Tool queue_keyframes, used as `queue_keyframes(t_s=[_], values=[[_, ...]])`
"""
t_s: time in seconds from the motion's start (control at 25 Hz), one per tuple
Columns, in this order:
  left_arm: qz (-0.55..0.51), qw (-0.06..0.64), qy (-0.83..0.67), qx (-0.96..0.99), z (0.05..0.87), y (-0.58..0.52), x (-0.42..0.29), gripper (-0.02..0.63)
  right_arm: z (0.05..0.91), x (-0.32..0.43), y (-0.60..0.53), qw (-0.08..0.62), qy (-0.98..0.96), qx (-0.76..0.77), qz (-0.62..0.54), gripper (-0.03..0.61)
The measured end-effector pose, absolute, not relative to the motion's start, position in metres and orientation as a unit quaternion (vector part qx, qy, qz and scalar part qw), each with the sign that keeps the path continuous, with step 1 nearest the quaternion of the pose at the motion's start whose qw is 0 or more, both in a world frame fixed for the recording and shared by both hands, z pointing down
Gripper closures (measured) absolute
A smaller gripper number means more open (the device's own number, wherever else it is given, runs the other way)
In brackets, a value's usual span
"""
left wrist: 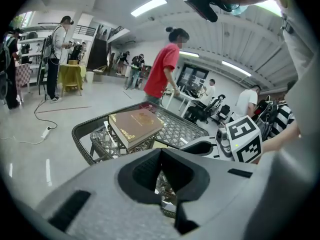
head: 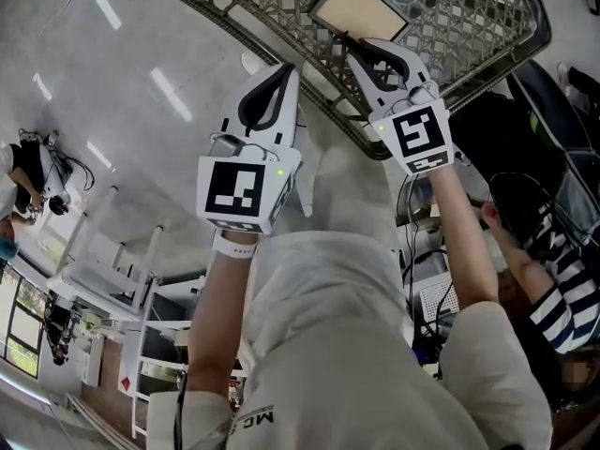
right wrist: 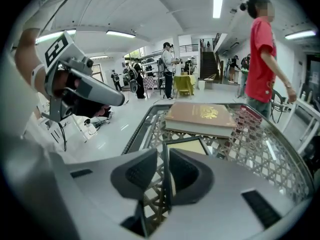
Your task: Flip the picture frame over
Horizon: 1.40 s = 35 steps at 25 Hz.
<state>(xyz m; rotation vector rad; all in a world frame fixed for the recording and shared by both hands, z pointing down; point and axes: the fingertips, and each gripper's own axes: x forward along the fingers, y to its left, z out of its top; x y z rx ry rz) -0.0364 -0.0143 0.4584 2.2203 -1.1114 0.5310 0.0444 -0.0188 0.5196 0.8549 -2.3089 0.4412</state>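
Observation:
The picture frame (head: pixel 358 6), black-rimmed with a tan face, hangs tilted over the near part of the lattice table (head: pixel 469 54). My right gripper (head: pixel 350 41) is shut on the frame's near edge. In the right gripper view that dark rail (right wrist: pixel 164 174) runs straight up between the two pads, with the tan face (right wrist: pixel 186 147) just past the right one. My left gripper (head: pixel 292 68) hovers beside it over the table's left rim, shut and holding nothing. In the left gripper view its tips (left wrist: pixel 161 151) meet above the wicker edge.
A thick brown book (right wrist: pixel 200 116) with gold ornament lies on a raised lattice stand farther back on the table. A person in a red shirt (right wrist: pixel 260 54) stands at the far side. A seated person's striped sleeve (head: pixel 562 298) and cables are to my right.

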Motion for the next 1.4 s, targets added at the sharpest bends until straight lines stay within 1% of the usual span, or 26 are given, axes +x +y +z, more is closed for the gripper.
queue_keyframes(t_s=[0.28, 0.6, 1.0, 1.08, 1.4], values=[[0.201, 0.305, -0.423, 0.829, 0.475, -0.012, -0.038, 0.589, 0.551, 0.044, -0.017, 0.335, -0.868, 0.323, 0.174, 0.492], [0.203, 0.310, -0.424, 0.827, 0.478, -0.010, -0.041, 0.589, 0.567, 0.040, -0.022, 0.352, -0.863, 0.320, 0.171, 0.494], [0.202, 0.313, -0.422, 0.827, 0.479, -0.013, -0.043, 0.589, 0.588, 0.041, -0.022, 0.402, -0.846, 0.318, 0.146, 0.508], [0.201, 0.314, -0.422, 0.827, 0.478, -0.012, -0.044, 0.589, 0.588, 0.041, -0.023, 0.405, -0.845, 0.320, 0.141, 0.520], [0.201, 0.314, -0.422, 0.826, 0.477, -0.011, -0.045, 0.589, 0.587, 0.041, -0.024, 0.404, -0.845, 0.316, 0.151, 0.523]])
